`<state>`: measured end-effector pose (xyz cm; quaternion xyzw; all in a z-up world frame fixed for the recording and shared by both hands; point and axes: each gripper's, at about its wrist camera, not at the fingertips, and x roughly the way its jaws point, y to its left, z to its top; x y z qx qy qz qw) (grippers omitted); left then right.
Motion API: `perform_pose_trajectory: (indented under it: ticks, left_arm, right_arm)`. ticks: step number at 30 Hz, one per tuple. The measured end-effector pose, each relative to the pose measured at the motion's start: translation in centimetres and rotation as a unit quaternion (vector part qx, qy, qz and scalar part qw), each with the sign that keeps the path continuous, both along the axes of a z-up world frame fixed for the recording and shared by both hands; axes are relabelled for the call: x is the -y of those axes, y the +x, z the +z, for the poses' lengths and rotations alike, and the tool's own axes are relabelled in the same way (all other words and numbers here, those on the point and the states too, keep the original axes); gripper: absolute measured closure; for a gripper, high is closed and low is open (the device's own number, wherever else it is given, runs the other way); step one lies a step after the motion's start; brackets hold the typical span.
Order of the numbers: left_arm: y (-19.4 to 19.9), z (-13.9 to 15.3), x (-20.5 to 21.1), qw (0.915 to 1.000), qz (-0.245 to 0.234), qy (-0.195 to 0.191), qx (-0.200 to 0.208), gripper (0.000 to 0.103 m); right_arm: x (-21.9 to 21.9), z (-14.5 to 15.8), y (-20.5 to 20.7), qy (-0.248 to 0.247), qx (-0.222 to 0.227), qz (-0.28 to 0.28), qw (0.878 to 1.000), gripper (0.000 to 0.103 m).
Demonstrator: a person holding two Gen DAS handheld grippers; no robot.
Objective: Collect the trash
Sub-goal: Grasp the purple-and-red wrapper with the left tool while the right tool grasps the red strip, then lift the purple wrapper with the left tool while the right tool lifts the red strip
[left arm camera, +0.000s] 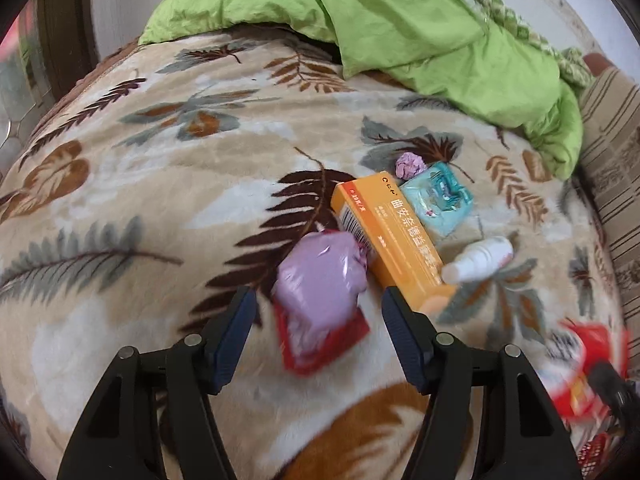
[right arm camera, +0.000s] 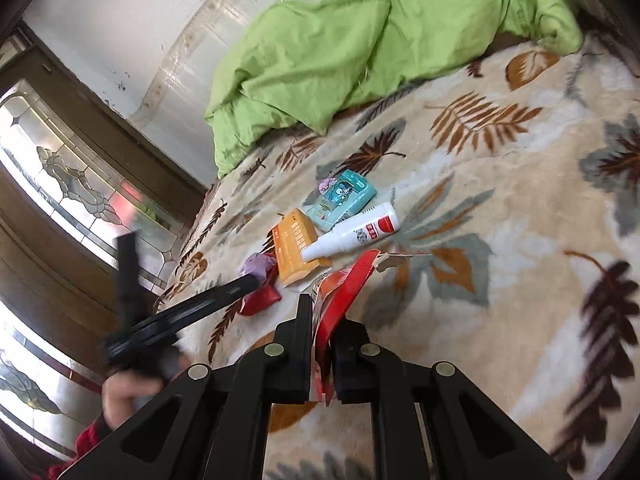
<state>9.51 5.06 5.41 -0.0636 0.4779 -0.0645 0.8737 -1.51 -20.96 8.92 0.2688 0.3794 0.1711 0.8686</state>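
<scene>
Currently right gripper [right arm camera: 322,320] jaws clamp red wrapper [right arm camera: 348,284]; left gripper [left arm camera: 316,308] jaws half-wide, straddling purple wad [left arm camera: 320,276]; bed [left arm camera: 160,184] clear leftward.

Blanket [left arm camera: 180,184] left of trash cluster free; orange box [left arm camera: 394,240] crowds right side.

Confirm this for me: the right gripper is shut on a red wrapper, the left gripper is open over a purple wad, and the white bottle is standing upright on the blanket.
One thing is wrong: the white bottle lies on its side on the blanket, as the right wrist view shows. The rest holds: the right gripper is shut on the red wrapper, and the left gripper is open over the purple wad.
</scene>
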Motion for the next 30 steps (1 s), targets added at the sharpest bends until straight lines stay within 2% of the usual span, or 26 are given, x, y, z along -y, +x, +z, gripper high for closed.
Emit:
perform_pose_trajectory:
  ticks: [1,4,6,10,17,23,30]
  left_arm:
    - [0.3,-0.4,0.2,1.0000,0.004,0.009,0.000,0.054]
    - [0.8,-1.3,0.5,0.9996,0.010,0.025,0.000,0.064]
    - [0.3,-1.3,0.5,0.9994,0.008,0.033,0.011,0.066]
    - [-2.0,-0.4,0.5,0.9993,0.002,0.025,0.028,0.068]
    - [-9.6,2.6,1.3,0.9974,-0.025,0.018,0.066,0.068]
    - [-15.8,3.2,1.8,0.9922,-0.029,0.052,0.110,0.068]
    - [-17.4,3.4,2.6,0.9864,-0.015,0.080,0.142,0.068]
  right_arm:
    - [-0.1,0.1,-0.6,-0.004,0.003,-0.002,1.000,0.095]
    - [-0.4,0.4,-2.4,-0.022,0.015,-0.003,1.000,0.095]
    - [-0.8,0.5,-3.3,-0.038,0.021,-0.005,0.999,0.095]
    - [-1.5,0.4,-4.3,-0.065,0.030,-0.008,0.997,0.095]
    - [-2.0,1.0,-6.2,-0.098,0.054,-0.019,0.994,0.095]
    - [-2.8,1.1,-8.0,-0.107,0.056,-0.012,0.993,0.094]
    - [-3.6,1.3,-9.1,-0.130,0.068,-0.006,0.989,0.094]
